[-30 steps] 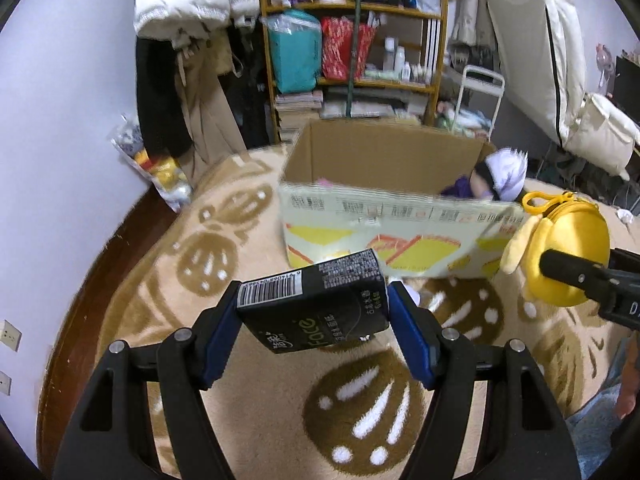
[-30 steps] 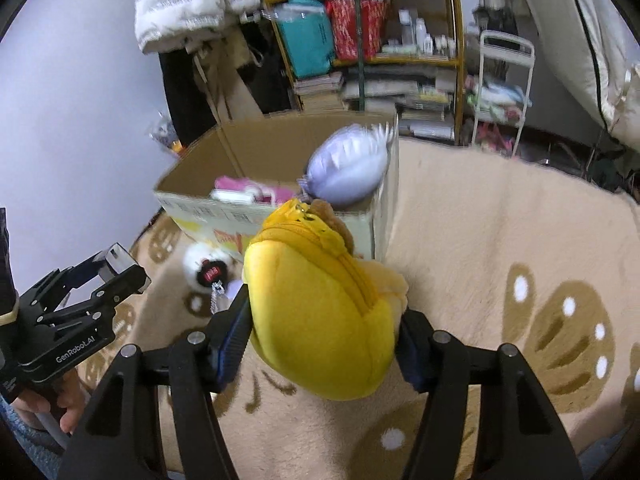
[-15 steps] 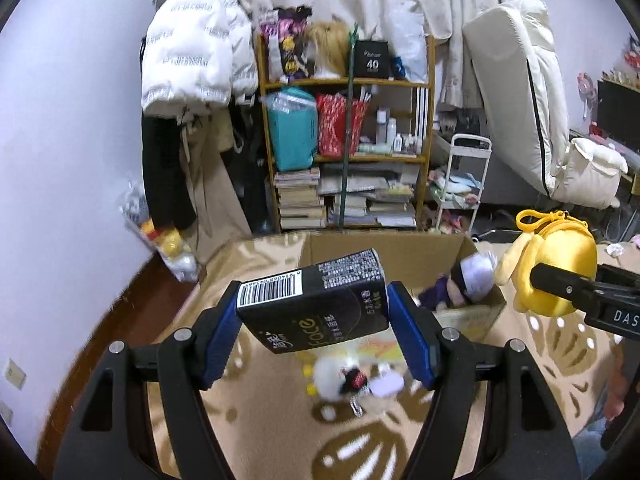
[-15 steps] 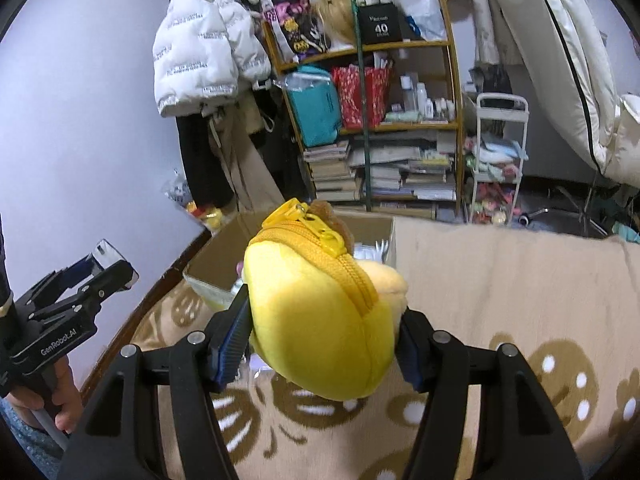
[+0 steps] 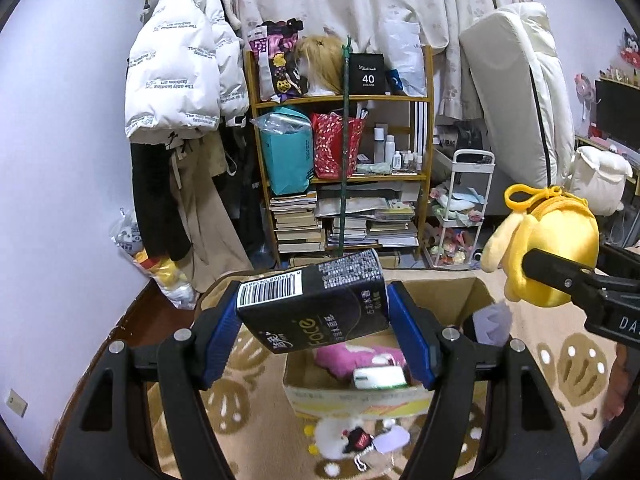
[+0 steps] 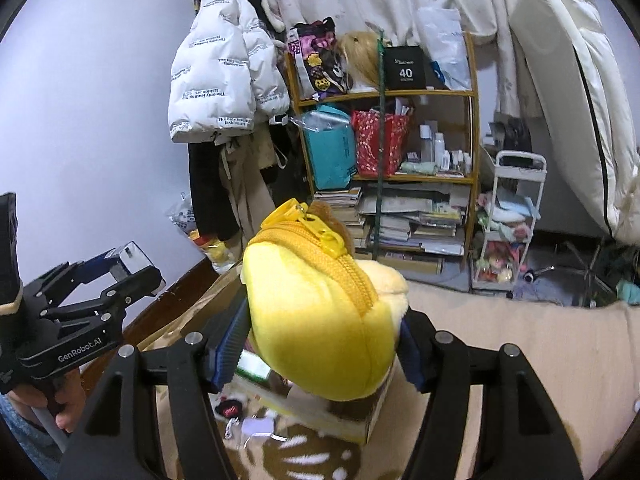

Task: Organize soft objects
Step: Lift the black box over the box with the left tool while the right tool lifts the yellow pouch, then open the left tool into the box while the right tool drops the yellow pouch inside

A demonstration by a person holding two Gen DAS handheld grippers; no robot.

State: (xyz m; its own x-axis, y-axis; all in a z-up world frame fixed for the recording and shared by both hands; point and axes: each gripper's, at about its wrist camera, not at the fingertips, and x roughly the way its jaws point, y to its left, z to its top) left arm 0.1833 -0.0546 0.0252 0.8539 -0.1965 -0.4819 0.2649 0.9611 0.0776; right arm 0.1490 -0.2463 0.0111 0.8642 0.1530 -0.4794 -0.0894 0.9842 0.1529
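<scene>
Two grippers are up over one cardboard box (image 5: 460, 296): the left gripper (image 5: 316, 320) clamps a black tissue pack (image 5: 316, 304) half-wide between its blue pads, and the right gripper (image 6: 320, 344), its jaws just eased slightly wider, still pinches a yellow plush pouch (image 6: 316, 320). Inside the box lie one pink plush (image 5: 348, 356) and one purple-haired doll (image 5: 492, 320), one white plush (image 5: 344, 440) sits on the rug (image 5: 248, 420) before it, and a cluttered shelf (image 5: 340, 168) stands behind. Since a second ago both hands have risen, so the box now sits lower and shows its inside.
</scene>
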